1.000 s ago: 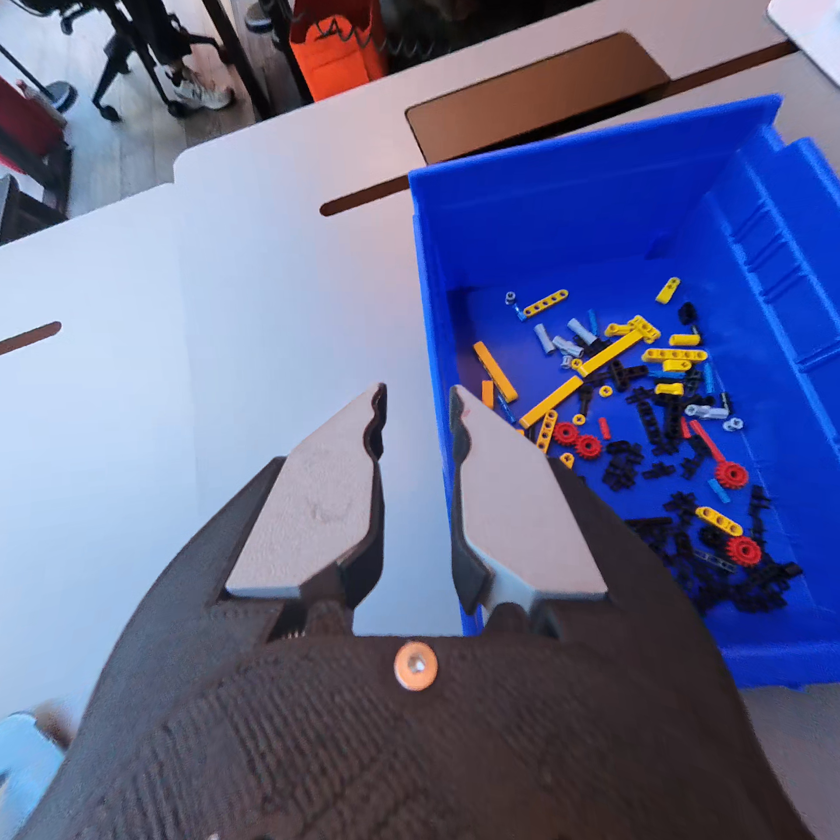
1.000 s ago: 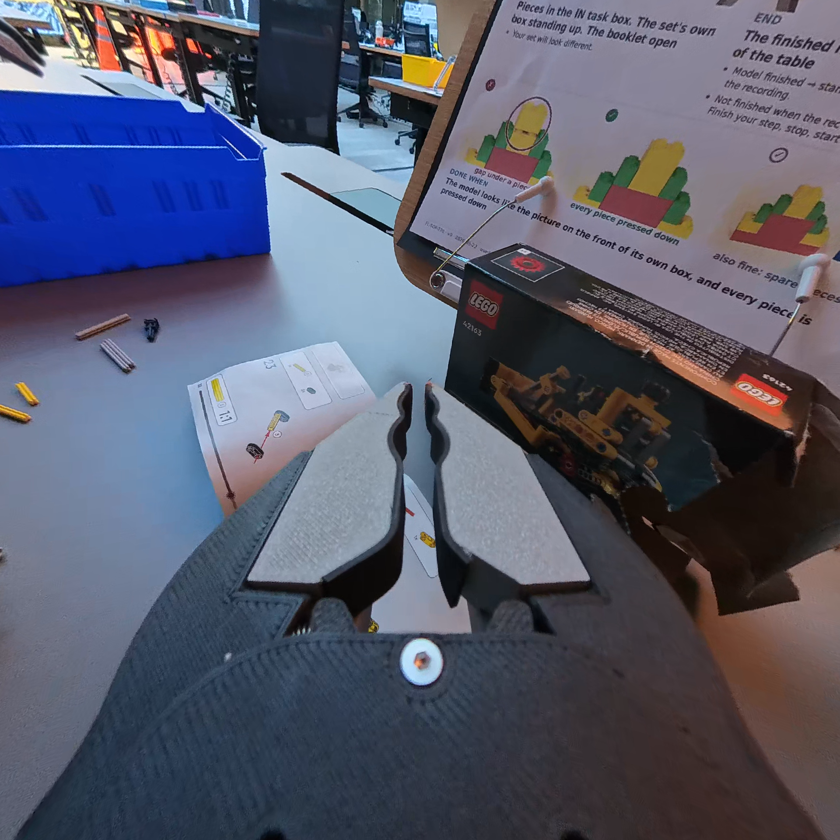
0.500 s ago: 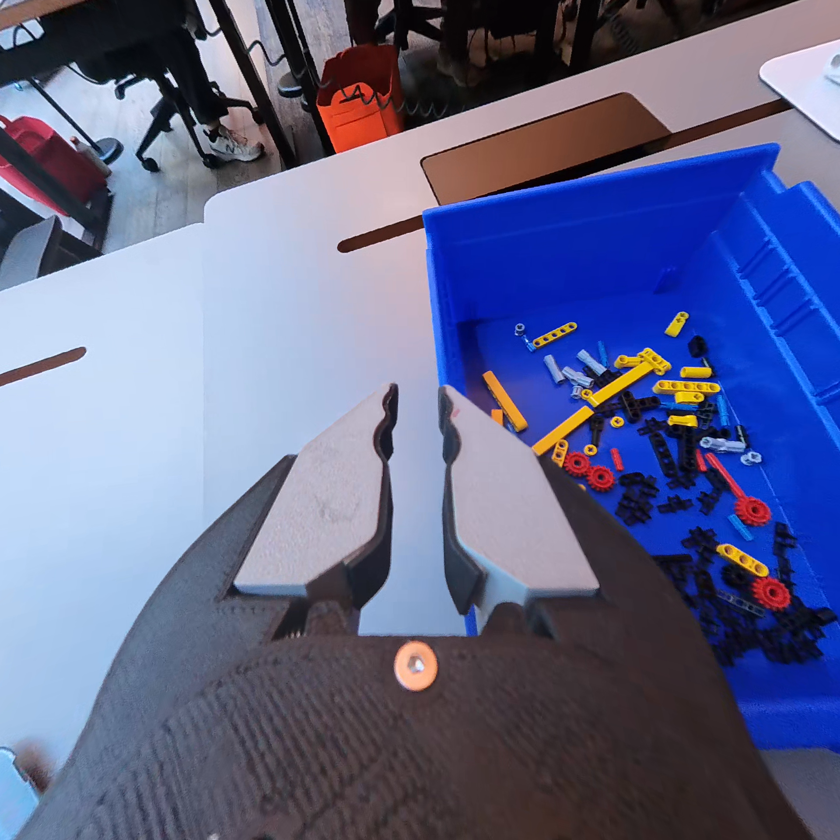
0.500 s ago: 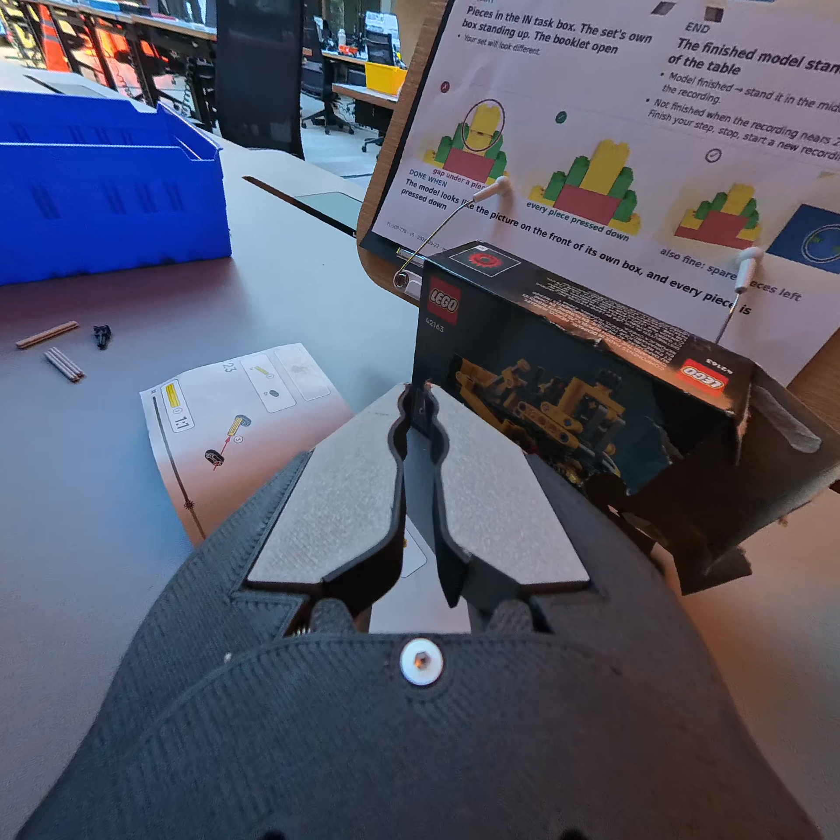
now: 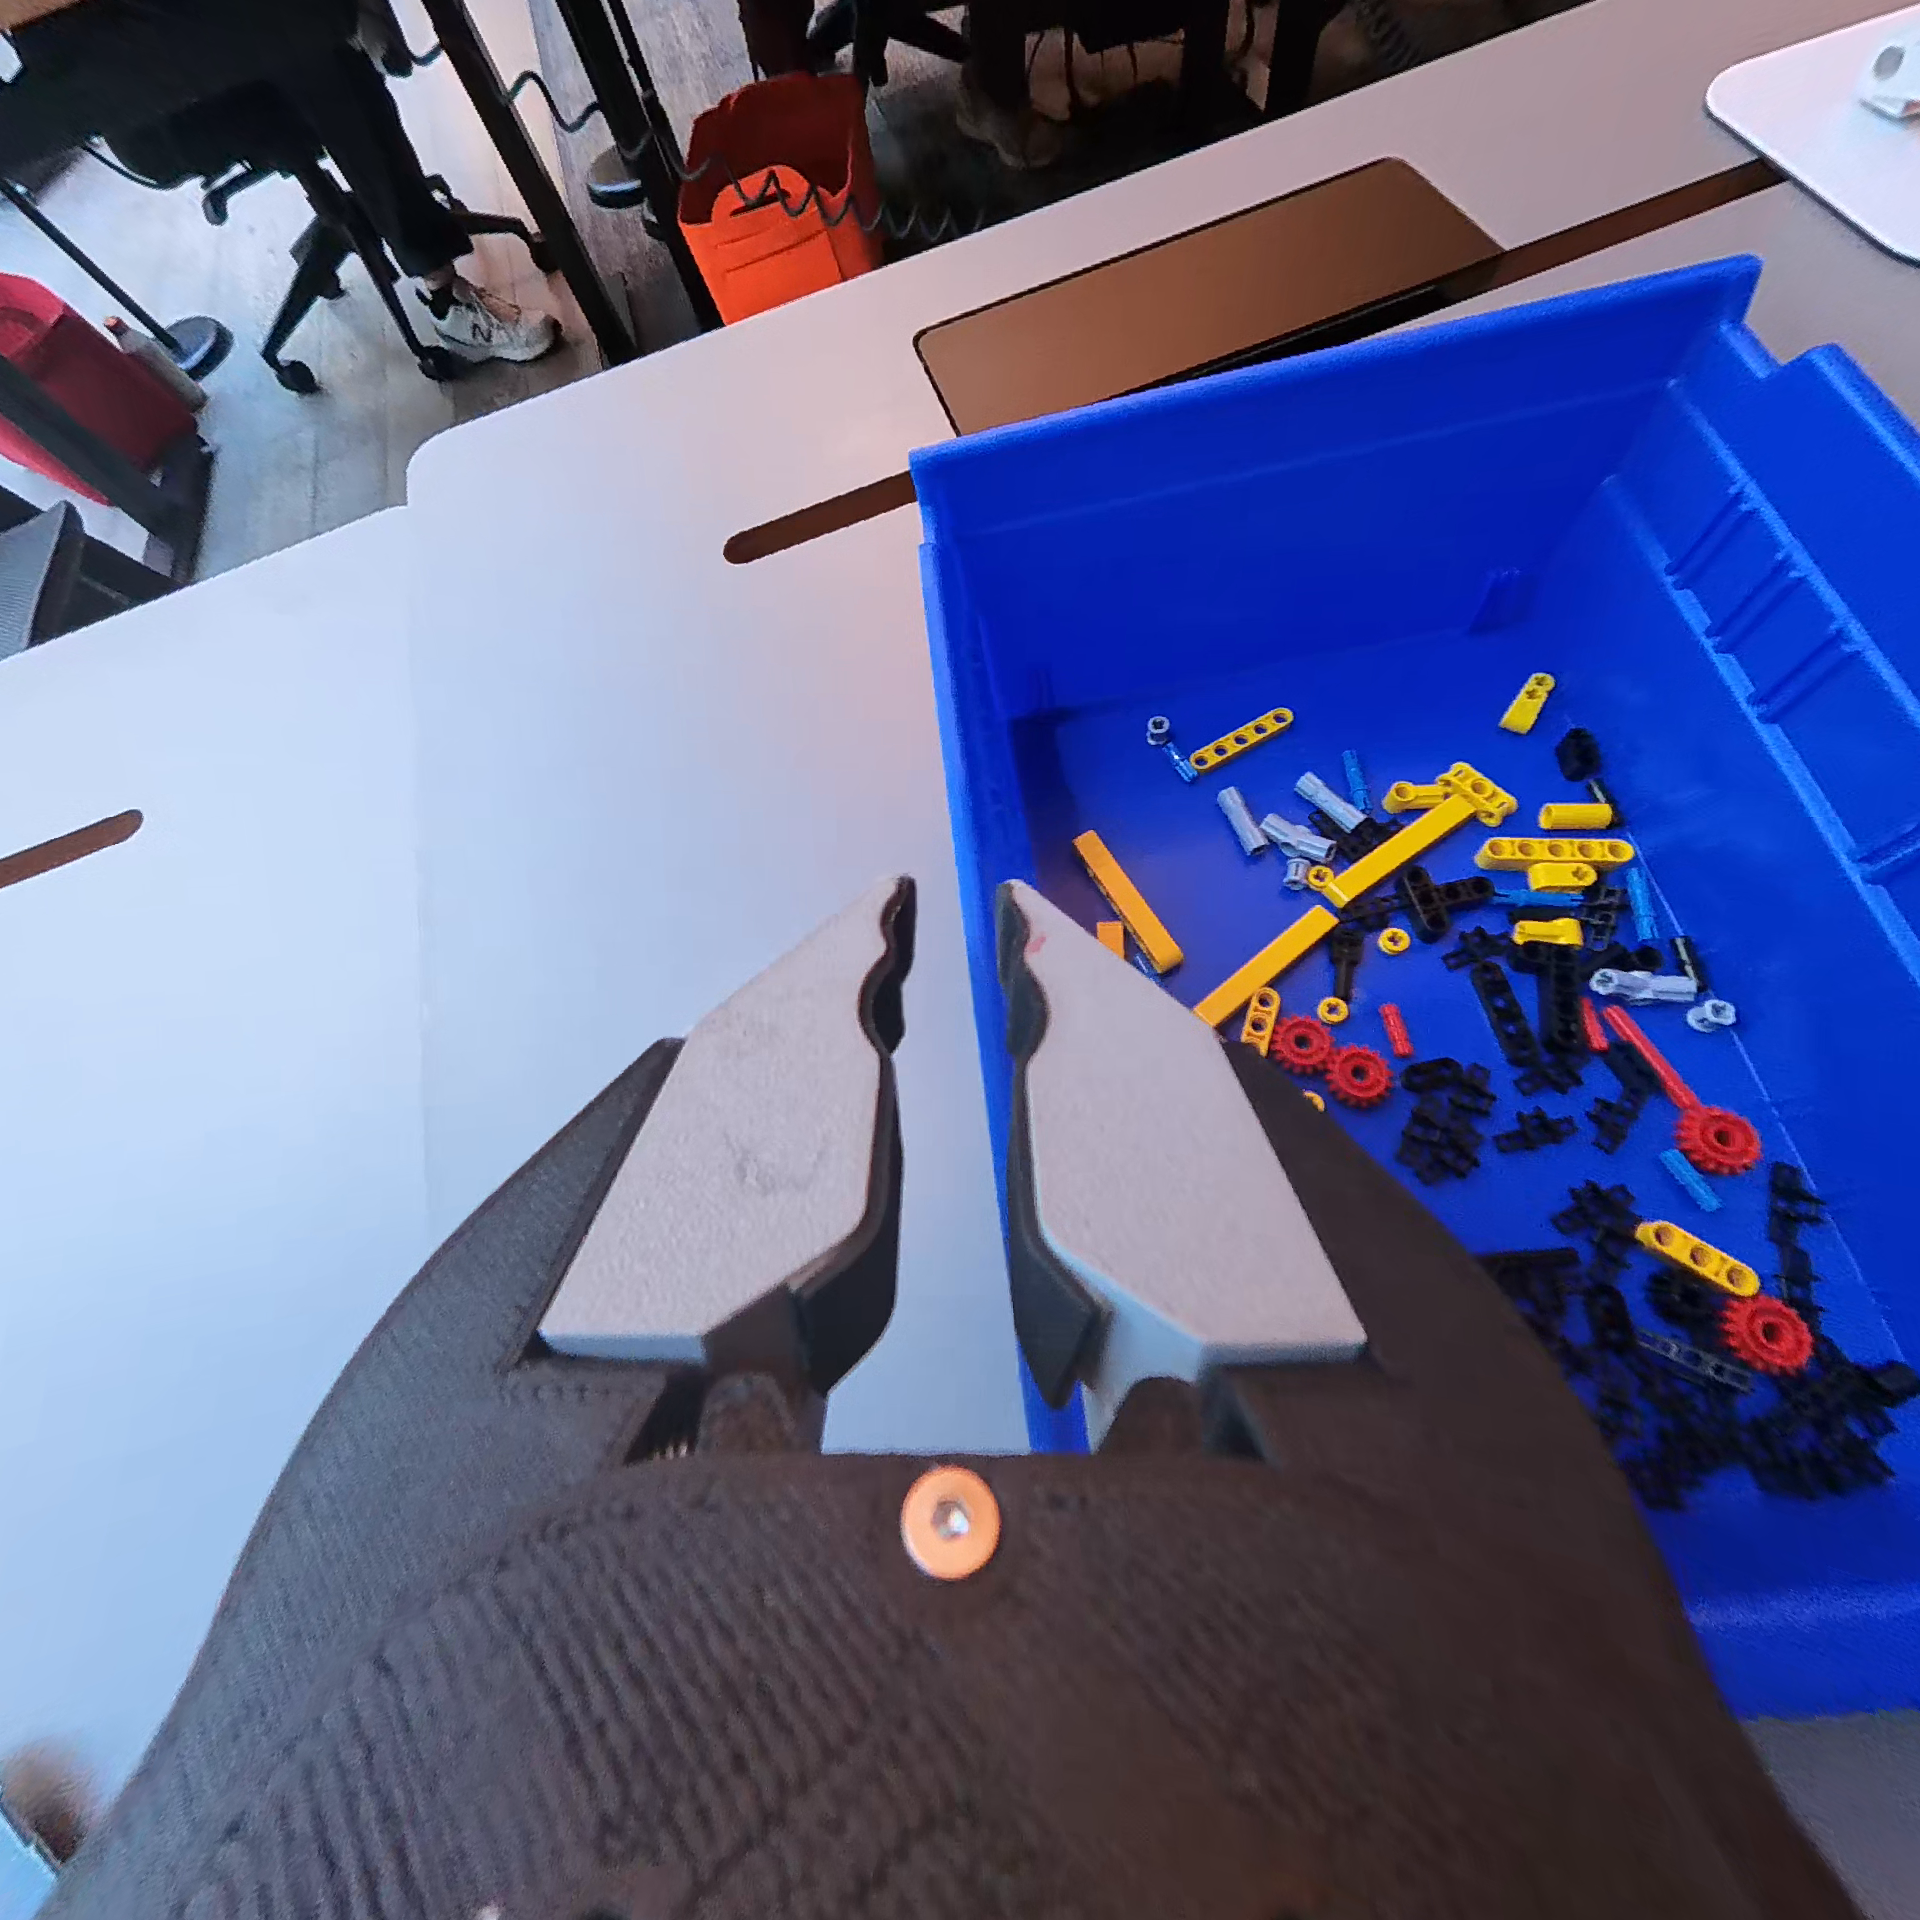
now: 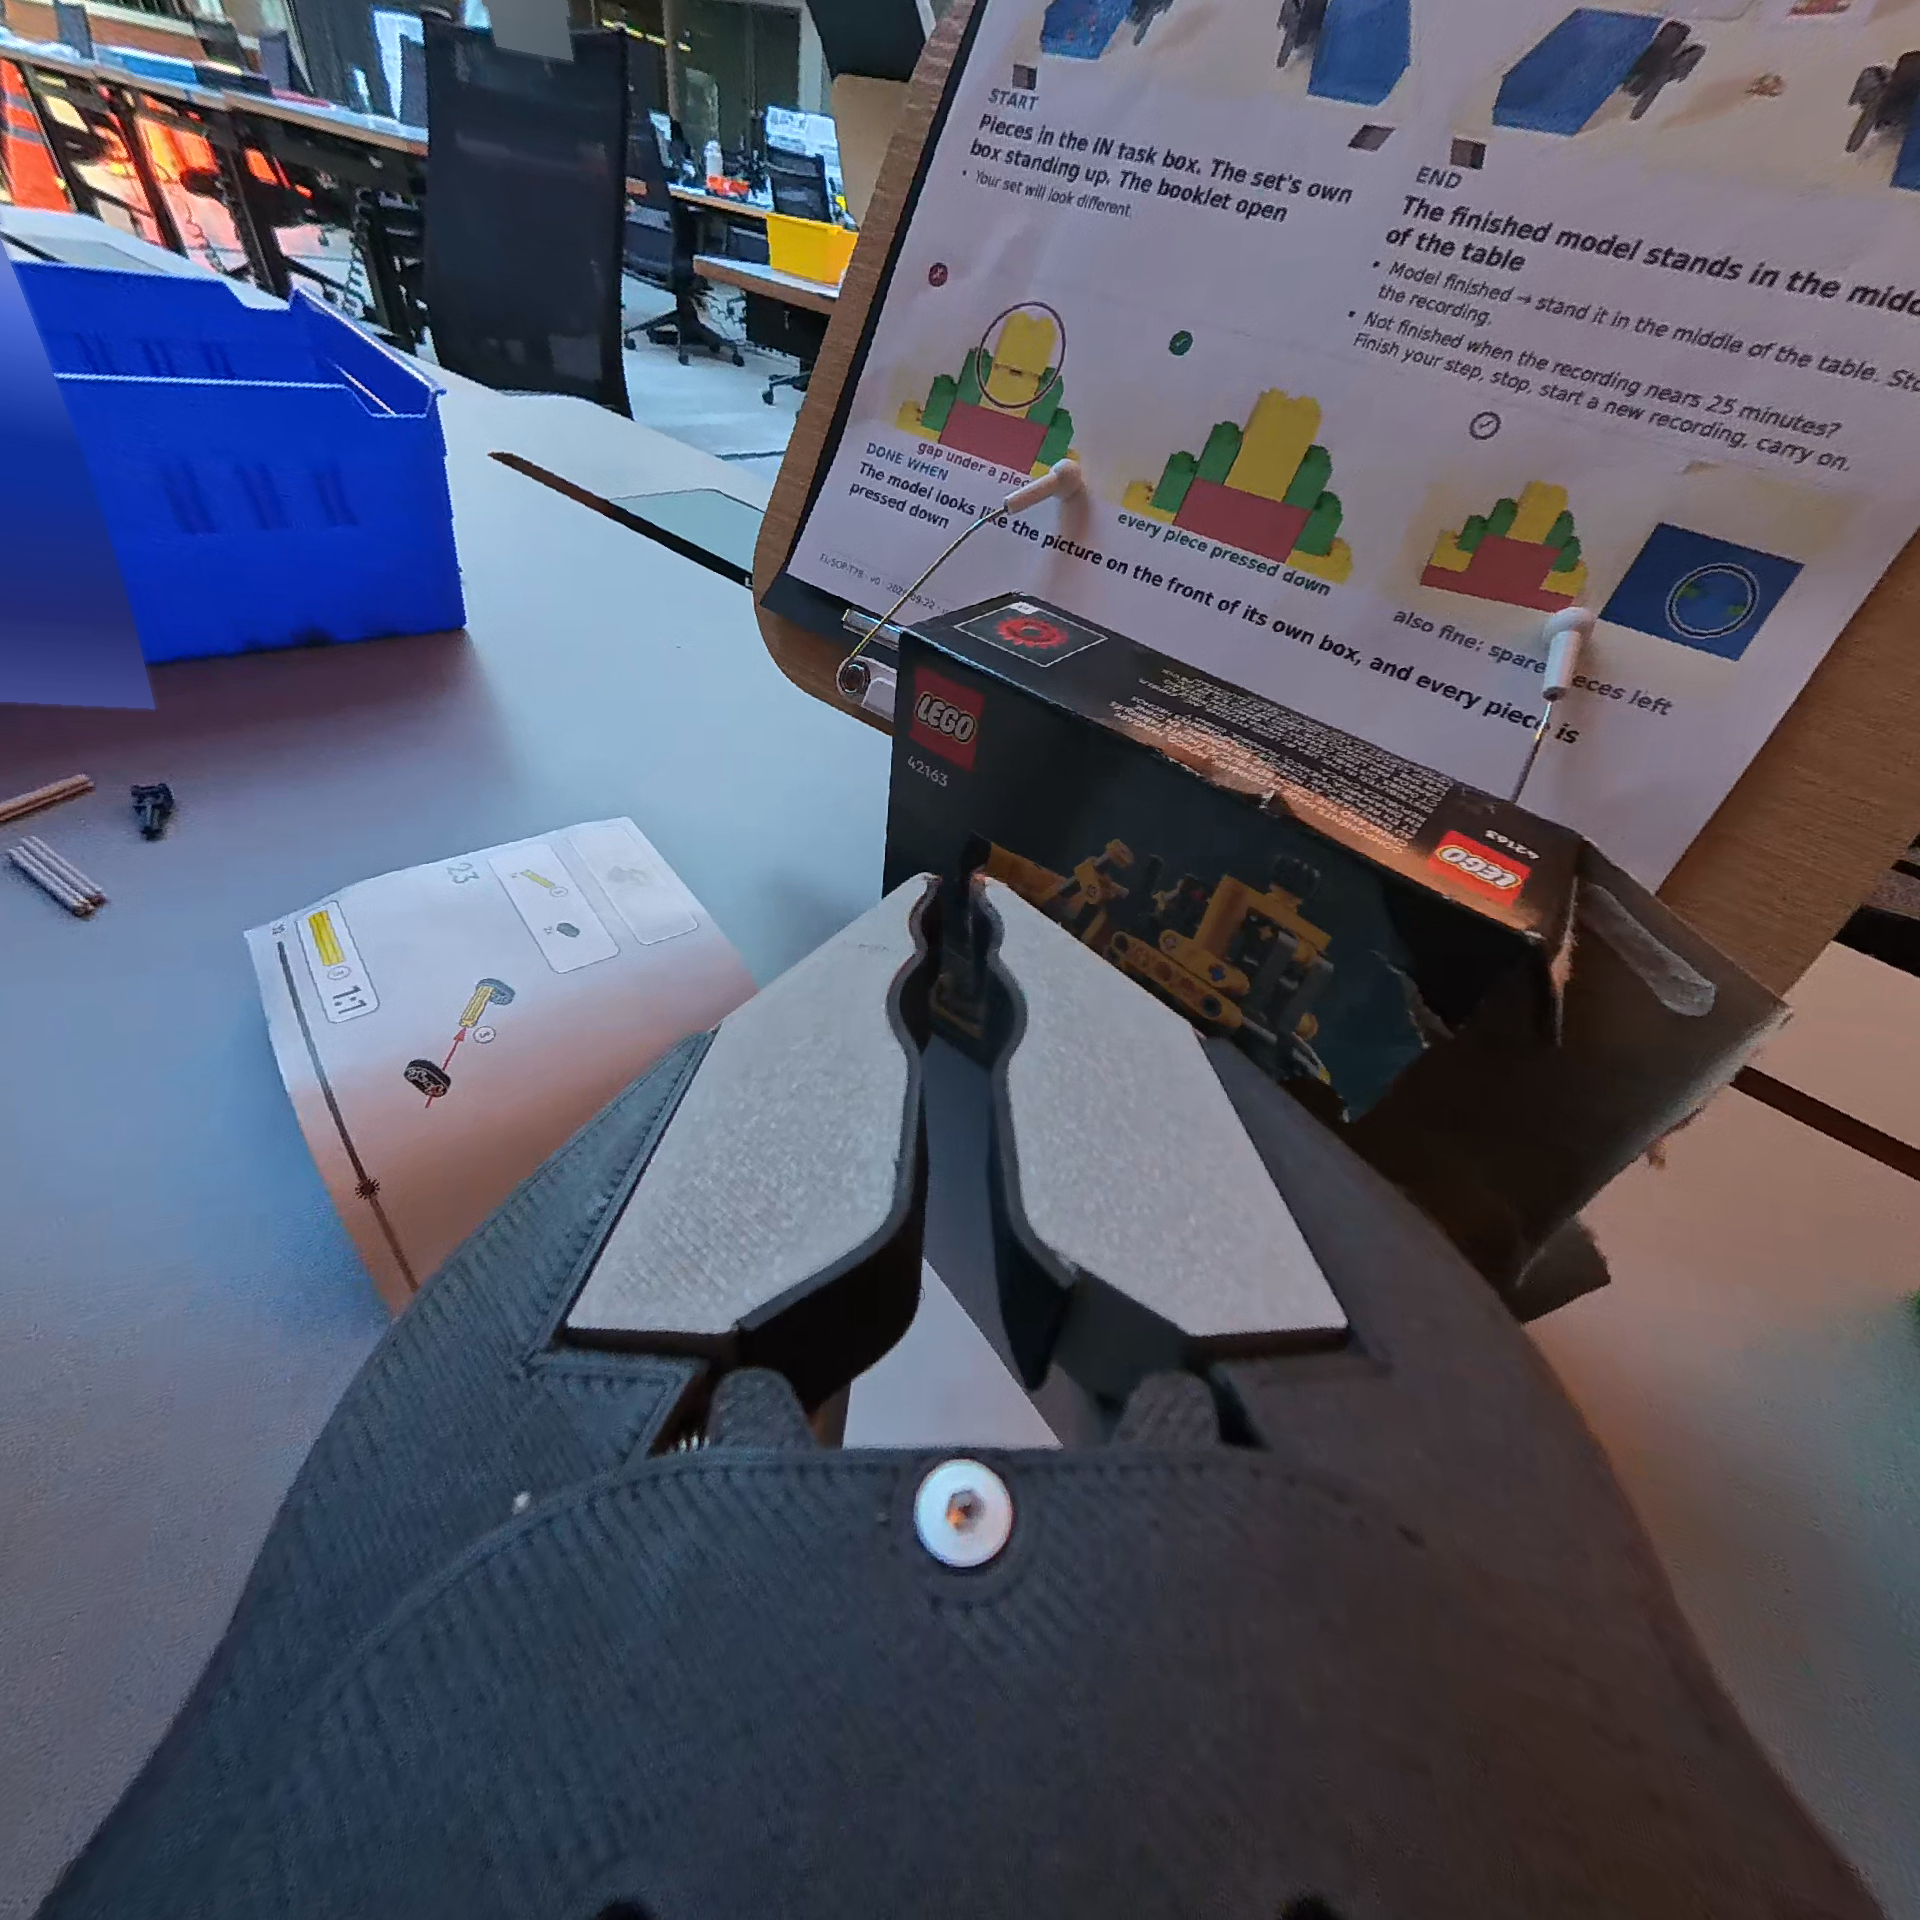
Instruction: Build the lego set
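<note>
The left tool (image 5: 951, 904) is a little open and holds nothing, above the bin (image 5: 1288, 520) edge. Lego pieces (image 5: 1507, 987) lie inside. The right tool (image 6: 961, 899) is almost closed, empty, near the box (image 6: 1195, 831) on the worktop (image 6: 582, 665).

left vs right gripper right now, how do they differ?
The left gripper has a clear gap between its fingertips; the right gripper's tips nearly meet. The left hovers over the blue bin's near wall; the right points at the set's box, above the instruction sheet. Neither visibly holds a piece.
</note>
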`<state>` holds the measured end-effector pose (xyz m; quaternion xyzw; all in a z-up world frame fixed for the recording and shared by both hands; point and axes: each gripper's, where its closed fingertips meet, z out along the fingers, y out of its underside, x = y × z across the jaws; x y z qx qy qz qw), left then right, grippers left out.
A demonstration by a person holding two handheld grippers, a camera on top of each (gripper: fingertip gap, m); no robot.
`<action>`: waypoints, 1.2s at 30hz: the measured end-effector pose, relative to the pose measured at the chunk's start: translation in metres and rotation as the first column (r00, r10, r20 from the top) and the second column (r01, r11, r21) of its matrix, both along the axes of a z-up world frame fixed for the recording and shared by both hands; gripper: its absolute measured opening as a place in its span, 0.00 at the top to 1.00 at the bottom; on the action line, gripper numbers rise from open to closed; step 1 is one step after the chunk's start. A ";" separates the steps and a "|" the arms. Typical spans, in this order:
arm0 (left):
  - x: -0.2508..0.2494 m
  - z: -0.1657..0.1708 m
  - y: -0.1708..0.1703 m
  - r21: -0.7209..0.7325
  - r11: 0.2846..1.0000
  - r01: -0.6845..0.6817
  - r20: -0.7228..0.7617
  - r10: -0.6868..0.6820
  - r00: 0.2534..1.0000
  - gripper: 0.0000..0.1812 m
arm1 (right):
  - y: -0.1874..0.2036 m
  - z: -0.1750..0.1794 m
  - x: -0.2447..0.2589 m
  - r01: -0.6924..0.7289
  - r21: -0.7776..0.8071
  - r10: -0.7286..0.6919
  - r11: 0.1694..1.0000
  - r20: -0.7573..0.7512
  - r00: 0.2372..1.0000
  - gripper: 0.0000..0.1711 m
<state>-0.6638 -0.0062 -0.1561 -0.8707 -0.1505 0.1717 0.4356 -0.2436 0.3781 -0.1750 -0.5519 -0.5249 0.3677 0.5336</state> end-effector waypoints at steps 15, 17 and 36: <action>-0.004 0.007 0.003 0.034 0.999 -0.019 -0.068 0.021 0.997 0.96 | -0.016 -0.012 -0.011 -0.096 -0.057 0.098 0.994 0.036 0.995 0.96; -0.004 0.008 0.003 0.035 0.999 -0.018 -0.073 0.021 0.997 0.96 | -0.029 -0.022 -0.019 -0.148 -0.096 0.158 0.984 0.101 0.982 0.98; -0.004 0.013 0.003 0.082 0.996 -0.017 -0.084 0.024 0.996 0.96 | -0.066 -0.043 -0.050 -0.209 0.045 0.193 0.977 0.228 0.954 1.00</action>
